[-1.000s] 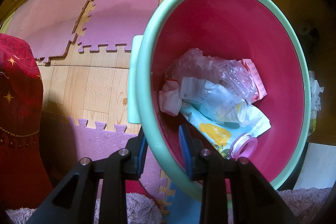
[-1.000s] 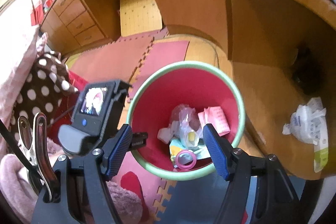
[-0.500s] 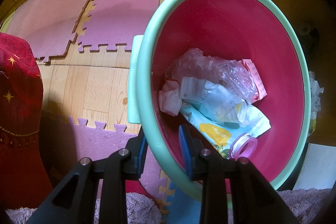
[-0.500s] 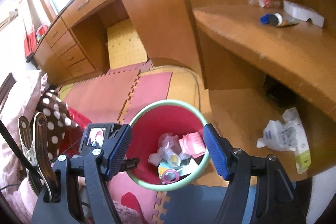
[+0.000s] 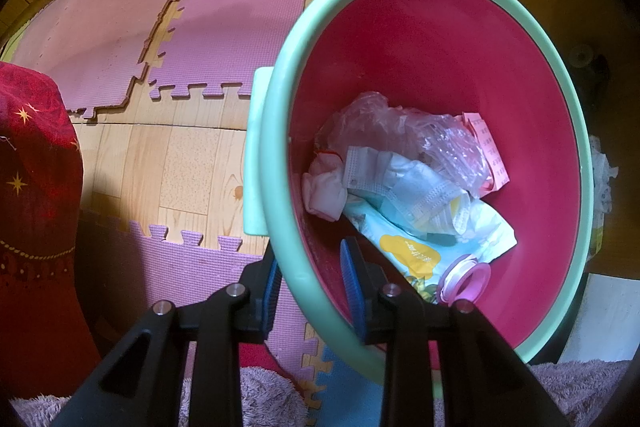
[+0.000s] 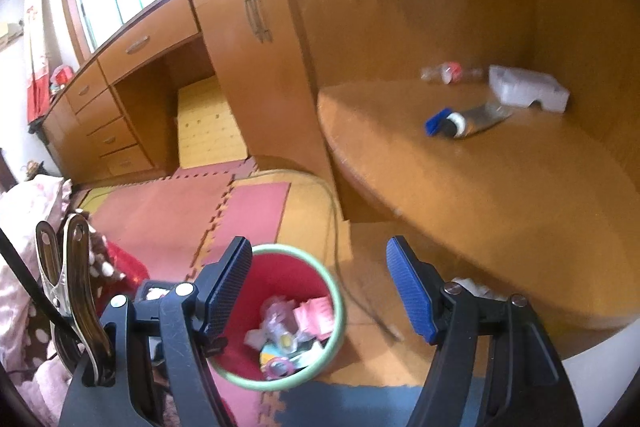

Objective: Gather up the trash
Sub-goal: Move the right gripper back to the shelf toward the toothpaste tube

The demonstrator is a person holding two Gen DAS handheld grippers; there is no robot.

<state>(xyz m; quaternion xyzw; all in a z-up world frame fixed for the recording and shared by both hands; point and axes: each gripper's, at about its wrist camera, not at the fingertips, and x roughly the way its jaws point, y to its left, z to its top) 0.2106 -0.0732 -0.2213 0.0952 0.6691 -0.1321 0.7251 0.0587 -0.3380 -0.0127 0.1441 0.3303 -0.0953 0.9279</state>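
The left gripper [image 5: 310, 277] is clamped on the rim of the bin [image 5: 276, 147], which is tilted over the floor mats [image 5: 224, 39]. The right gripper [image 6: 320, 289] is spread, nothing between its pads, above the floor. Print on the pink slip [image 5: 490, 151] inside cannot be read.

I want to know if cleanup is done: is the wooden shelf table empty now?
No, the curved wooden shelf table holds a tube with a blue cap, a clear plastic bottle and a white box.
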